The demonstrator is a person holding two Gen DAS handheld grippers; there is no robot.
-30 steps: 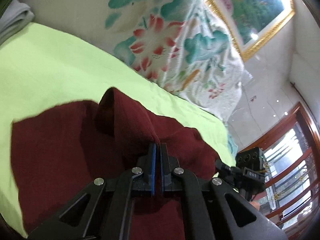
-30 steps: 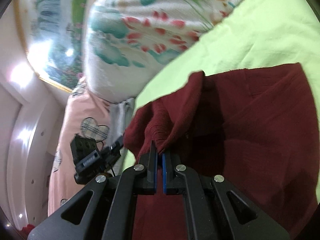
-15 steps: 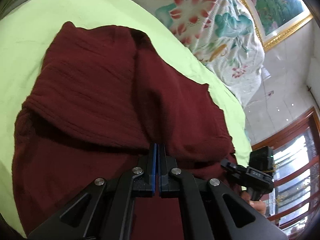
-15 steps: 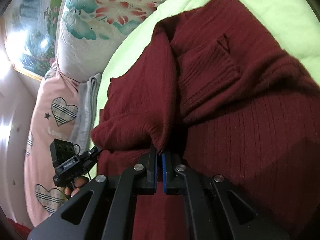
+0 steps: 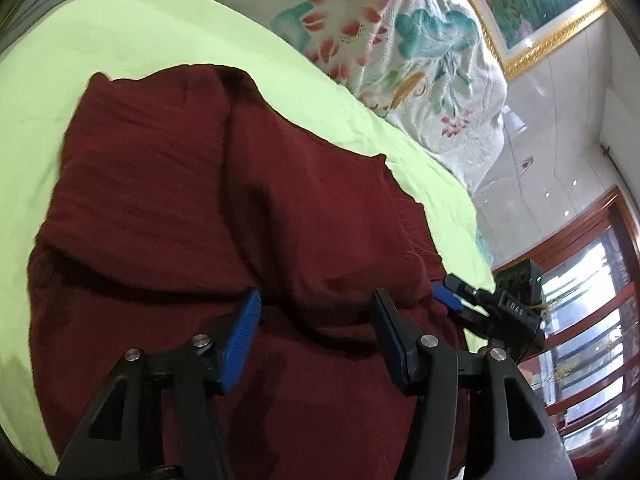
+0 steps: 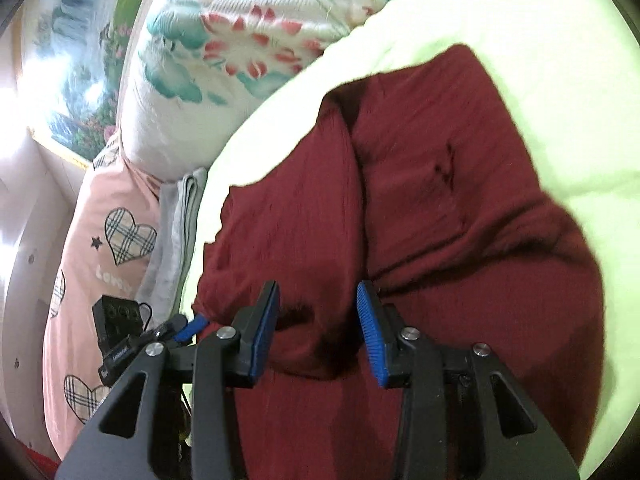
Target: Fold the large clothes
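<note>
Your left gripper [image 5: 316,312] and right gripper [image 6: 318,306] both hang with jaws apart, holding nothing, just above the maroon sweater [image 5: 248,200] folded over itself on the green bedsheet [image 5: 132,40], so one fold looks done, more probably remaining
</note>
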